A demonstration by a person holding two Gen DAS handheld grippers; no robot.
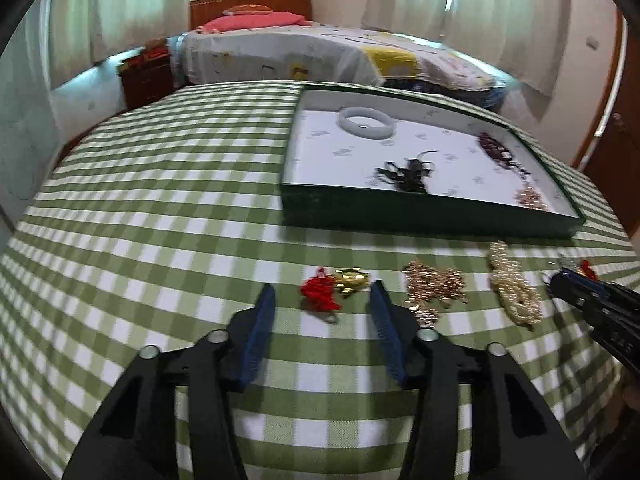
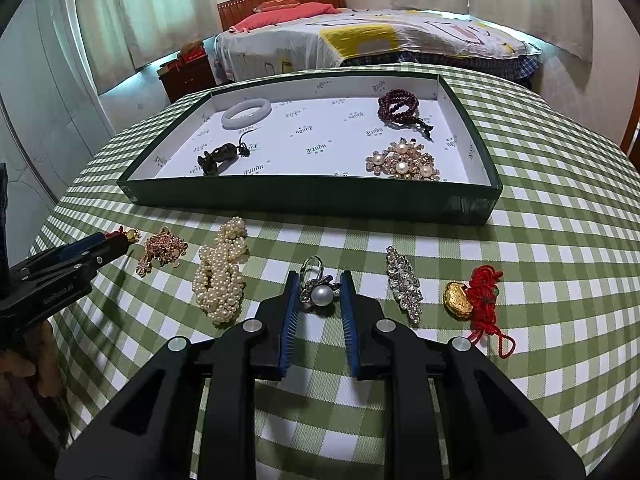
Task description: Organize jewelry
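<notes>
A green tray (image 2: 304, 202) with a white floor holds a pale bangle (image 2: 246, 112), a dark charm (image 2: 218, 158), dark red beads (image 2: 398, 104) and a pearl flower brooch (image 2: 402, 164). On the checked cloth lie a pearl ring (image 2: 320, 290), a pearl strand (image 2: 220, 272), a gold cluster (image 2: 162, 250), a crystal brooch (image 2: 404, 282) and a gold ingot with a red knot (image 2: 476, 300). My right gripper (image 2: 319, 286) is open, its jaws either side of the pearl ring. My left gripper (image 1: 322, 294) is open, its jaws either side of another red-and-gold charm (image 1: 334, 286).
The tray also shows in the left wrist view (image 1: 424, 216). The pearl strand (image 1: 514, 290) and gold cluster (image 1: 434, 284) lie right of my left gripper. A bed (image 2: 360, 40) and a wooden nightstand (image 2: 188, 74) stand beyond the table.
</notes>
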